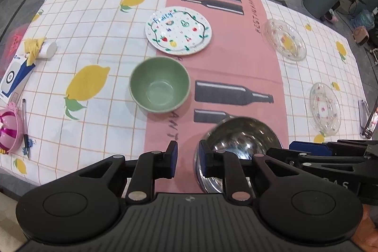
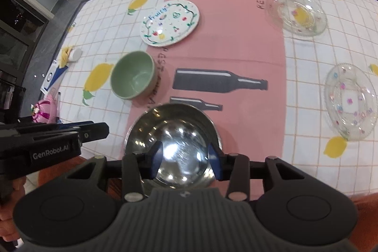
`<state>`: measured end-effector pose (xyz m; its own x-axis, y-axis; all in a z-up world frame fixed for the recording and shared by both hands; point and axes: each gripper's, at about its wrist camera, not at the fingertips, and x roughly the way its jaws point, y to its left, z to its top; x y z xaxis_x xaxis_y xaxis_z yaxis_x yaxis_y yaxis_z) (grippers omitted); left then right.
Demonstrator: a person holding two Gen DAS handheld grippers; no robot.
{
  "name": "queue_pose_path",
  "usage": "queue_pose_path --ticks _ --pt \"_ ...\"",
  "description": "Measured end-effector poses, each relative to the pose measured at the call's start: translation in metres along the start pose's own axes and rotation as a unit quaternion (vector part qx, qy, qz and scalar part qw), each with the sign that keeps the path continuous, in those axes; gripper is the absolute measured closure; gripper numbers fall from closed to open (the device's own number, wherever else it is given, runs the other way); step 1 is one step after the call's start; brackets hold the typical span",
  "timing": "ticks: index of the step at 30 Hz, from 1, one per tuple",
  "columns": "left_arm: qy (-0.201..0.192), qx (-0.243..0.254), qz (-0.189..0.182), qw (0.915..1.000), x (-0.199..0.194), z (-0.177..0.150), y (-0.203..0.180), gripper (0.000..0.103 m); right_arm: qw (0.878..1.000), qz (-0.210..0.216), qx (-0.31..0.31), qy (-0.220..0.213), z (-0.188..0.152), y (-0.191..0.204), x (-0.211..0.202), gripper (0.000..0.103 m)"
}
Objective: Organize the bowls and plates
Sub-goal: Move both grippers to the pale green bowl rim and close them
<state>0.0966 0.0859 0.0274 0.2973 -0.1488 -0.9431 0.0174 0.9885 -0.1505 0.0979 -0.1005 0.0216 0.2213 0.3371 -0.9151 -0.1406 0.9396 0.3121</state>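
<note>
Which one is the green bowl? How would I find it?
Find the pink strip running down the middle of the tablecloth. At its left edge, just nearer than the fruit-painted plate, stands the green bowl. It is the only matte green dish; the other bowl is shiny metal.

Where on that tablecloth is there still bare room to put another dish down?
Bare cloth lies between the green ceramic bowl and the two clear glass plates, over the printed bottles. More lies left of the white fruit-painted plate. The left edge is crowded: pink trinket box, pen, carton.
</note>
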Motion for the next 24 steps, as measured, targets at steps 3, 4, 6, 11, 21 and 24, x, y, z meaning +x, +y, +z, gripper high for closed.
queue_pose_path --ticks 3,4,6,11,21,24 --pt "-0.002 -0.012 -0.007 0.9999 0.003 0.008 0.012 0.081 1.000 0.001 -0.001 0.000 0.010 0.005 0.005 0.061" --pt "-0.002 -0.017 -0.008 0.9998 0.004 0.010 0.016 0.081 1.000 0.002 0.001 0.002 0.014 0.006 0.008 0.061" --pt "-0.004 -0.029 -0.009 0.9995 0.007 0.016 0.025 0.081 1.000 0.007 0.005 0.007 0.020 0.009 0.014 0.061" --pt "-0.019 -0.059 -0.015 0.9980 0.013 0.034 0.050 0.081 1.000 0.017 0.004 0.009 0.040 0.015 0.031 0.061" --pt "-0.040 -0.099 -0.042 0.9934 0.046 0.060 0.089 0.075 0.999 0.022 0.006 0.023 0.083 0.037 0.079 0.061" --pt "-0.021 -0.097 -0.049 0.9939 0.068 0.061 0.092 0.074 0.999 0.024 0.014 0.035 0.091 0.039 0.098 0.063"
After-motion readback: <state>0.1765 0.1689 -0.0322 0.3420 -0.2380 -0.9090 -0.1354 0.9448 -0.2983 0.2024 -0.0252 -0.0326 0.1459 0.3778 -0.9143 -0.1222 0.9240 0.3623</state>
